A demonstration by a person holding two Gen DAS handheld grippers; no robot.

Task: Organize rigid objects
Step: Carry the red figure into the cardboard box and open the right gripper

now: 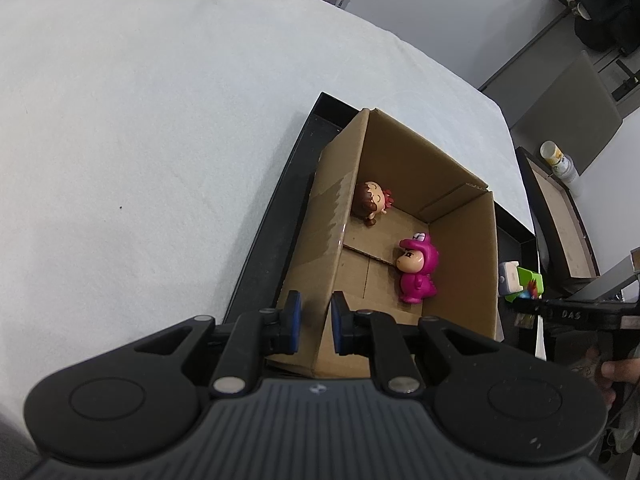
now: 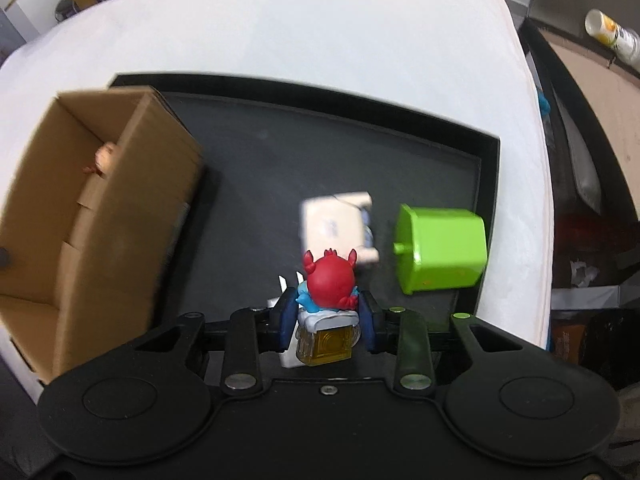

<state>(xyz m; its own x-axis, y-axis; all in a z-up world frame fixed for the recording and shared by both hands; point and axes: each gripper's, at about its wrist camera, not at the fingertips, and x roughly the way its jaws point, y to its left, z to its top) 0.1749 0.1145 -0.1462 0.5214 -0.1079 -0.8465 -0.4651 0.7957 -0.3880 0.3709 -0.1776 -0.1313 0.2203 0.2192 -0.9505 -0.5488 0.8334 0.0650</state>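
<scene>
- Here, the right claw is closed on a red crab figurine, its blue pads pressing either side of the toy's white and yellow base, with the red body rising just ahead of the fingertips.
- The held figurine hangs over the near part of a black tray, which lies on a white-covered tabletop.
- Just beyond the figurine, on the tray floor, lies a blurred white boxy toy, and to its right a green plastic container lies on its side near the tray's right wall.
- An open cardboard box stands at the tray's left end, well to the left of the right claw.
- The left claw holds nothing; its jaws stand partly apart, straddling the near left wall of the cardboard box, one pad outside and one inside.
- Inside the box, ahead of the left claw, a pink-suited figurine lies near the right wall and a brown-haired doll figurine lies against the left wall farther in; the two are apart.
</scene>
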